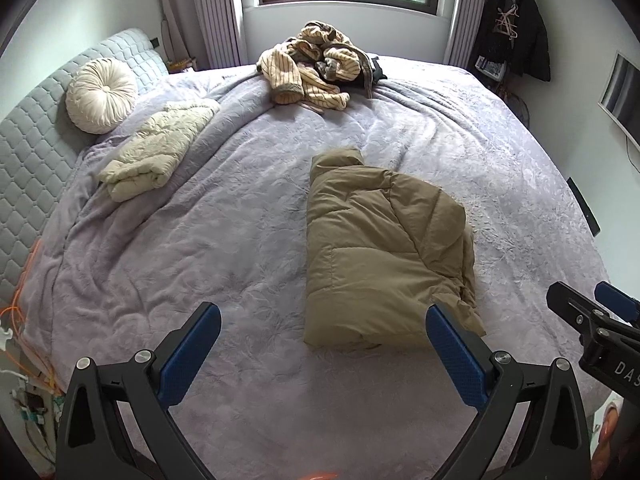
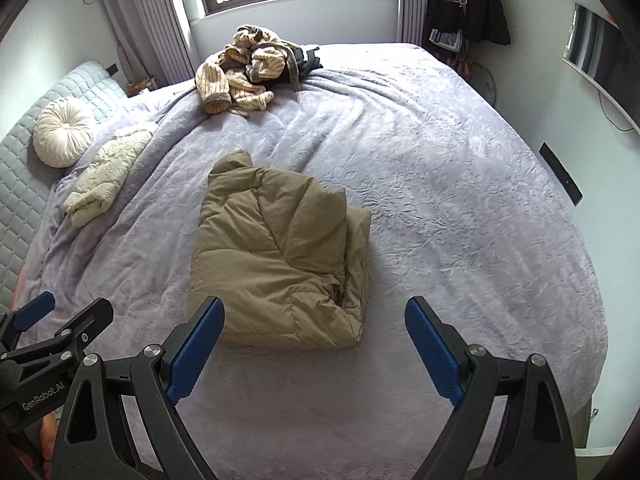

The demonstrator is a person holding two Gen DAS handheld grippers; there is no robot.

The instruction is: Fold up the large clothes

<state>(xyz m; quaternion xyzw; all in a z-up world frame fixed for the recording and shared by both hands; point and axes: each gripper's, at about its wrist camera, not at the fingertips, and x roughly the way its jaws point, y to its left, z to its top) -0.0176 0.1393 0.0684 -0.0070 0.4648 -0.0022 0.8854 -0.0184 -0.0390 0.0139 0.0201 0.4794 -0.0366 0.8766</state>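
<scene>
Jacket [image 1: 384, 248] is lying folded into a compact bundle on the bed [image 1: 200, 260], collar end pointing away; the fold looks finished, which likely explains why nothing is gripping it. Left gripper [image 1: 320, 344] is hovering with jaws wide apart and empty, the bundle's near edge just ahead, toward its right finger. Right gripper [image 2: 314, 338] is likewise gaping, empty, bundle ahead toward its left finger. Beyond: folded cream garment [image 1: 156, 152], unfolded striped heap [image 1: 312, 64], probably next.
</scene>
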